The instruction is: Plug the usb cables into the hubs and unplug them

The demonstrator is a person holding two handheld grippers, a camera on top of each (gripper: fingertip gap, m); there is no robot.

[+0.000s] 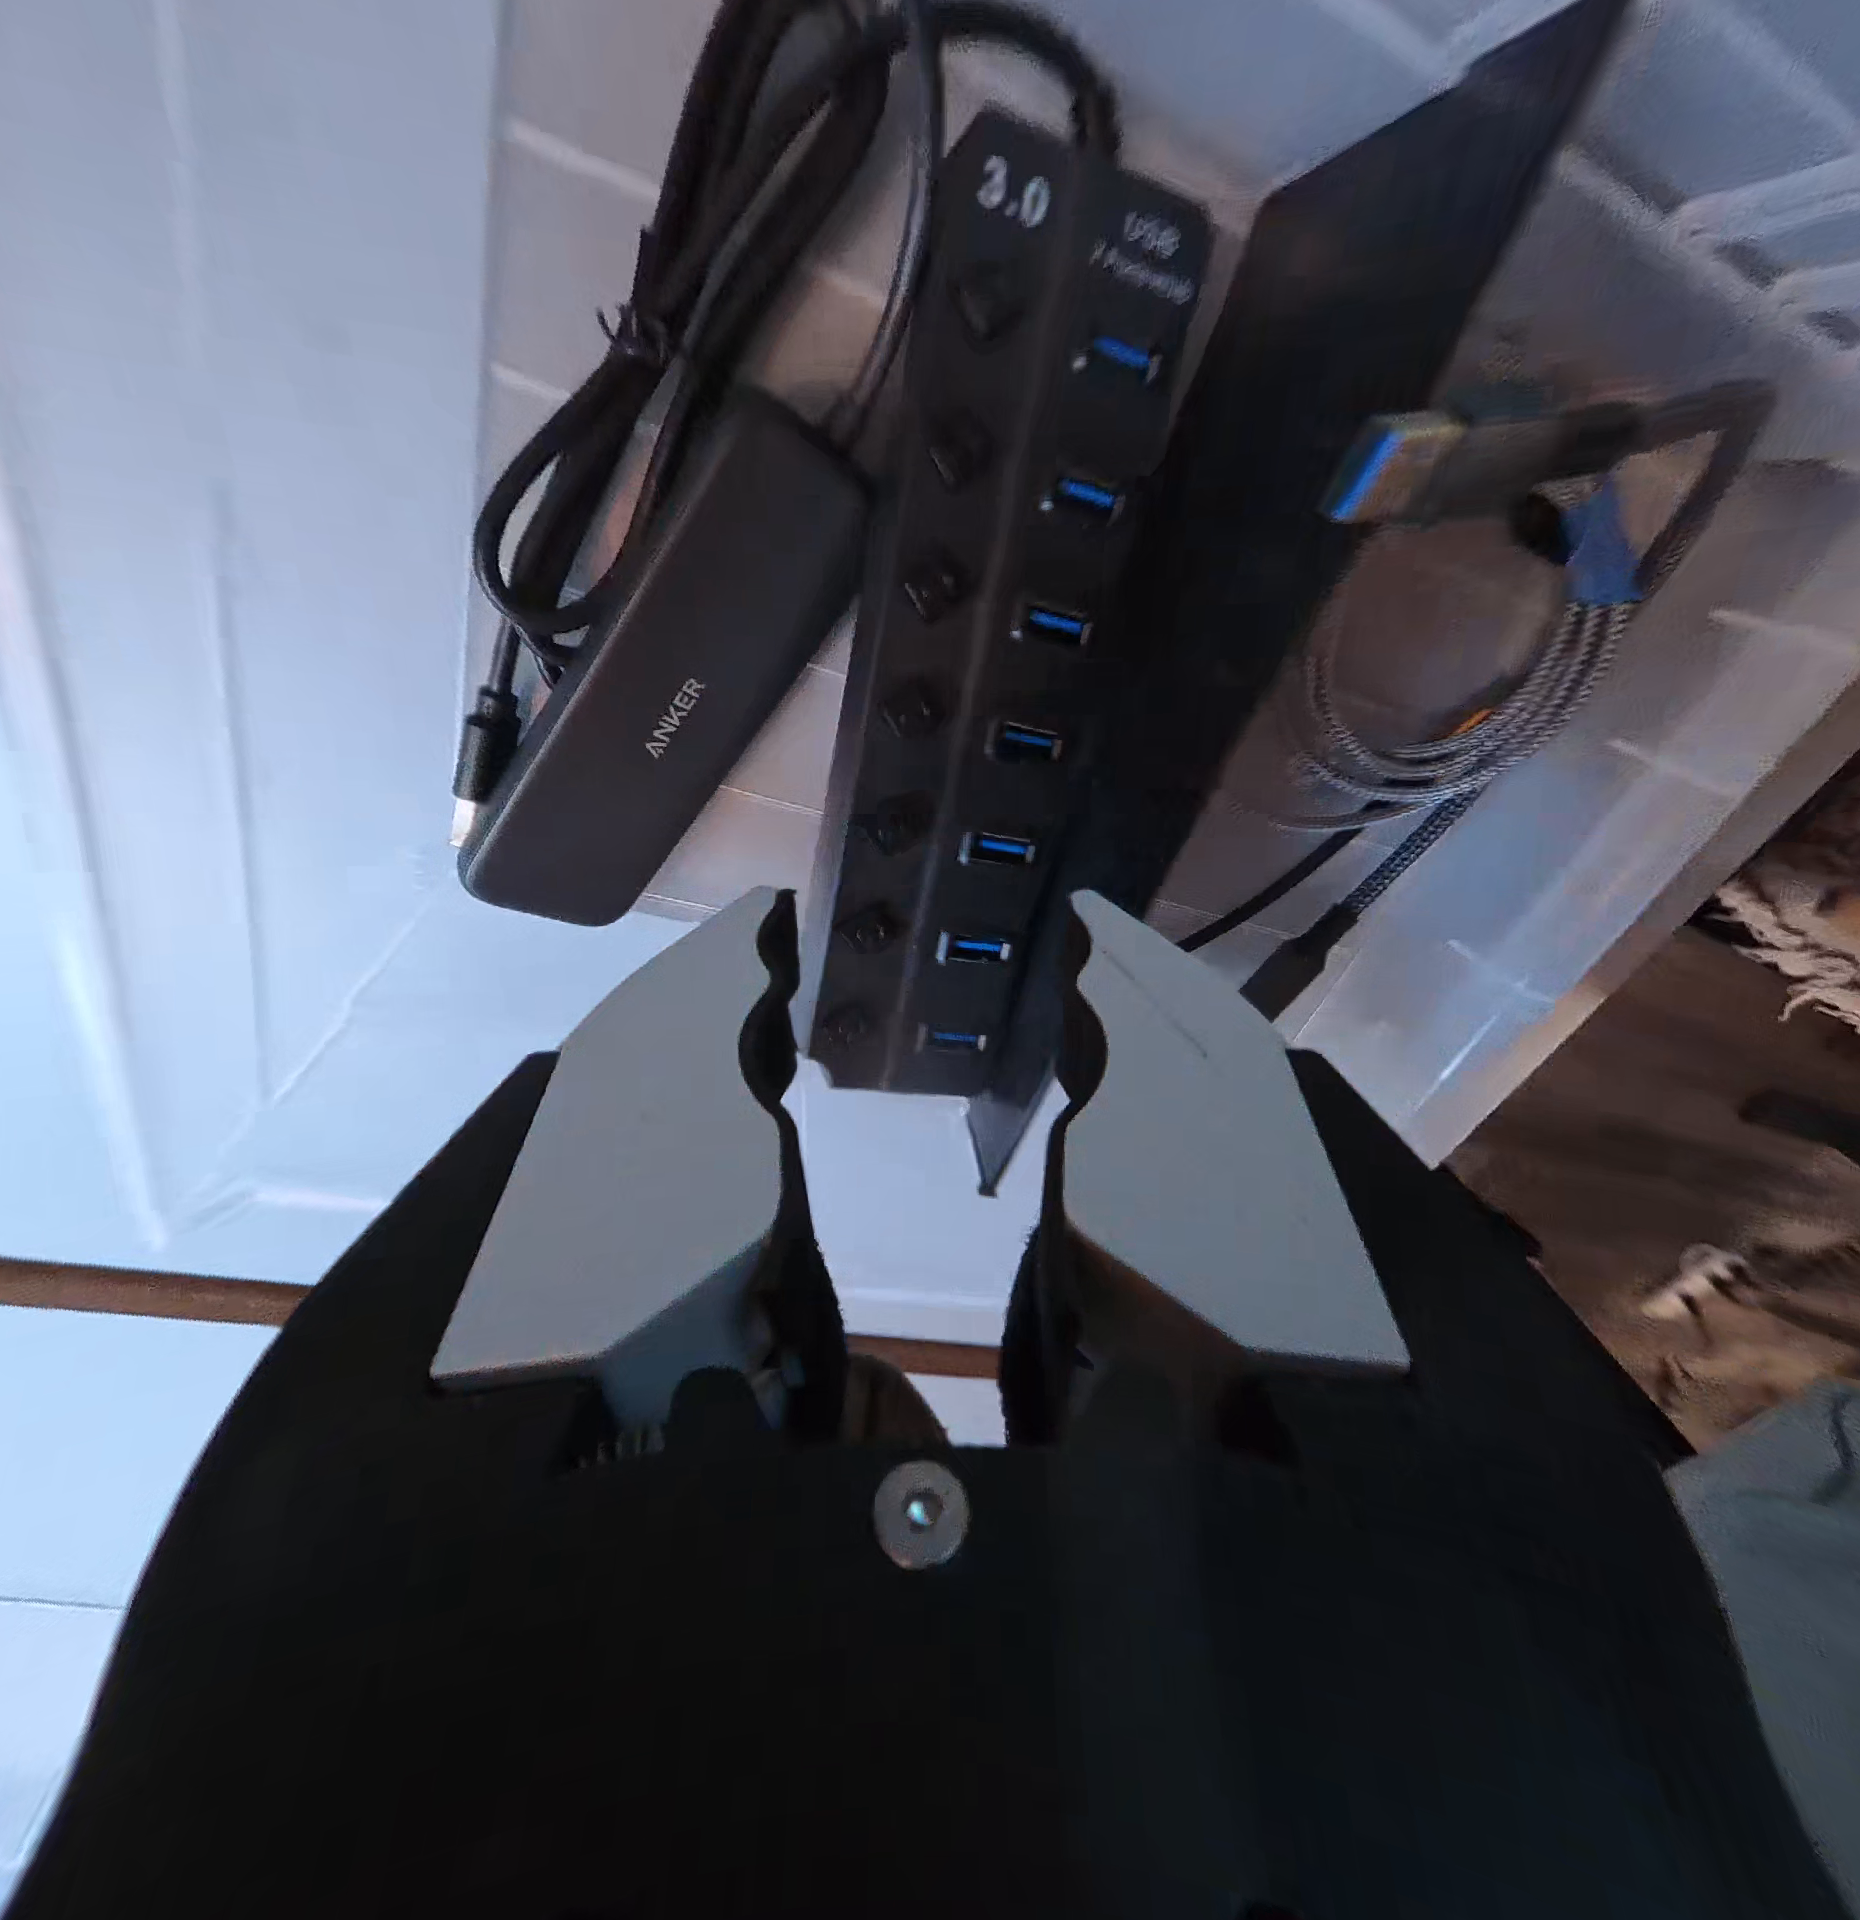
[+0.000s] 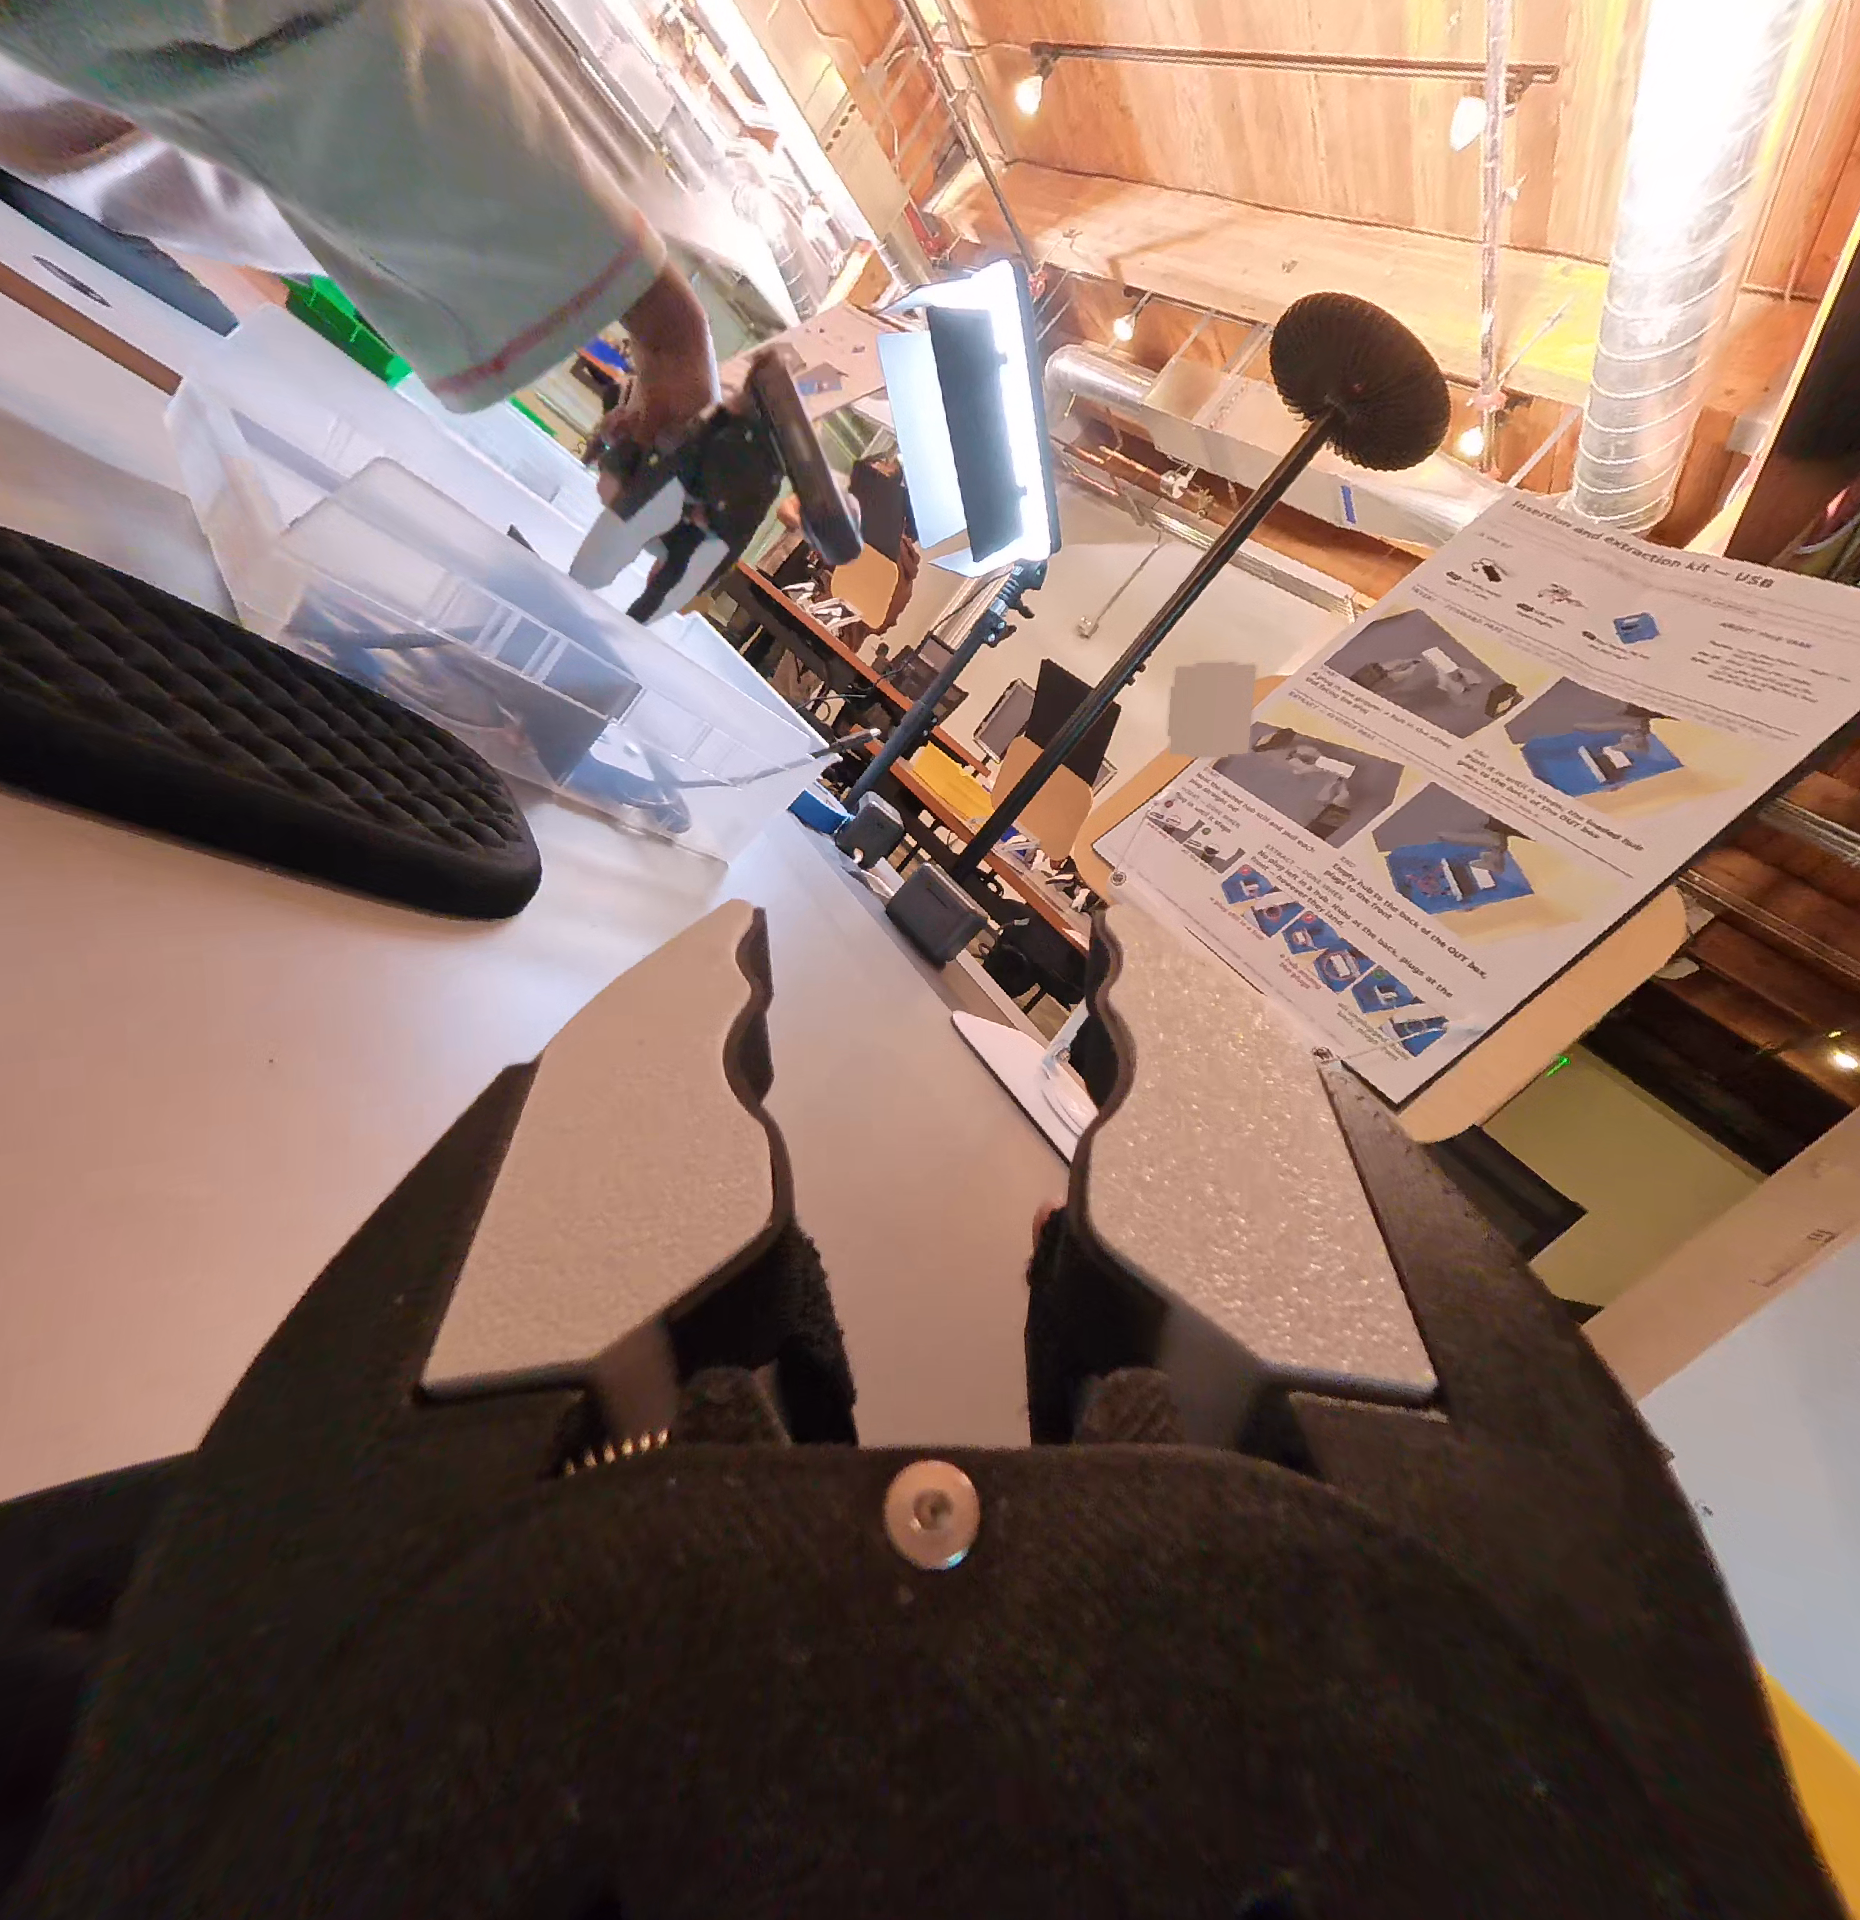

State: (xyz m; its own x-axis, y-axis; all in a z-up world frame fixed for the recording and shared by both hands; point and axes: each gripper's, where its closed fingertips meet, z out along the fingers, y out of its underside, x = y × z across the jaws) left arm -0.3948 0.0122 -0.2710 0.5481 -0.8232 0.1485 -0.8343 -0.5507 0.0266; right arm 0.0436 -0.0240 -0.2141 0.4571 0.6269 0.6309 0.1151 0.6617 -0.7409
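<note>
- The table [image 2: 178, 1091] runs bare ahead of the right gripper [image 2: 931, 977], whose jaws gape, holding nothing, level with its far edge.
- A clear bin [image 1: 1591, 894] holds the long hub [image 1: 967, 665], a small hub [image 1: 666, 675] left of it, and a coiled cable [image 1: 1445, 686] to its right.
- The left gripper [image 1: 931, 925] hangs above the bin, jaws apart and empty, straddling the long hub's near end; contact is unclear.

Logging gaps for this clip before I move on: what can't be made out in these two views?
- Left wrist view: the long hub's near end sits between the left gripper's open fingers; contact cannot be told.
- Left wrist view: the small hub's ports face away.
- Left wrist view: the loose plug is motion-blurred.
- Right wrist view: the bin's contents are blurred; no hub identifiable. The right gripper is open, empty.
</note>
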